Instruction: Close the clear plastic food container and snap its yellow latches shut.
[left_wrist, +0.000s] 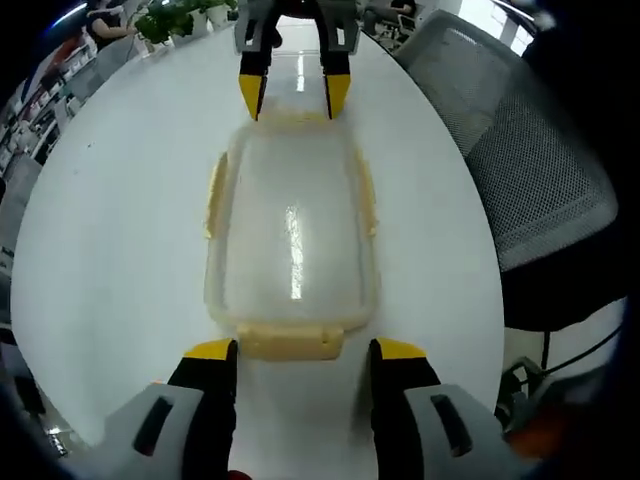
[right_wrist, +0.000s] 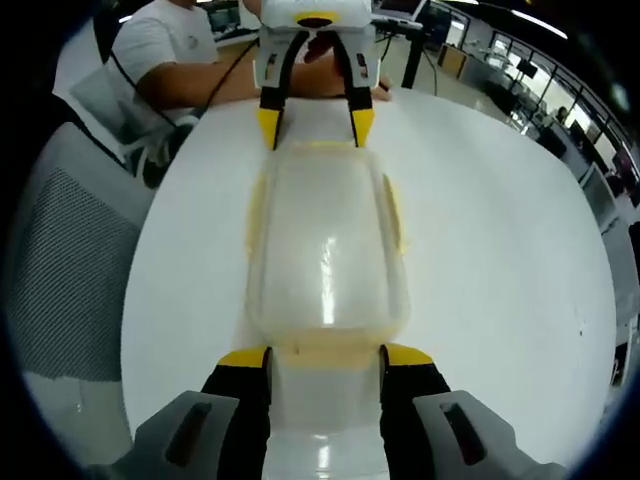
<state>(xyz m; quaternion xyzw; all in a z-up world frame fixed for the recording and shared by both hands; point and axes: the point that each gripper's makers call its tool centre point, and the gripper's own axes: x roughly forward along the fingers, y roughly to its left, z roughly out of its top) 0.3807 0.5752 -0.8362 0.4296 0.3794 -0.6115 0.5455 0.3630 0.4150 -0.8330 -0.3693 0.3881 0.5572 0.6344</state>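
container (left_wrist: 292, 240) — clear, lid on, mid-table (left_wrist: 110, 230) | light, stiff, slick; press at yellow end latches (left_wrist: 290, 343), not the walls | left gripper (left_wrist: 303, 352) spread, straddling near latch | right gripper (right_wrist: 324, 358) spread — at opposite end

Both views are bright and evenly lit from overhead. The white desk (left_wrist: 110, 250) is close to washed out, and soft shadows lie only under the fingers (left_wrist: 210, 385) at its near edge. A narrow vertical streak of glare runs down the container lid (left_wrist: 292, 250) in the left gripper view, and a similar streak sits on it (right_wrist: 326, 270) in the right gripper view. Fisheye distortion bends the desk's edges into curves and stretches the mesh chair (left_wrist: 530, 170). Ceiling light strips (right_wrist: 545, 22) glow beyond the desk's far edge, where the room turns soft and blurred.
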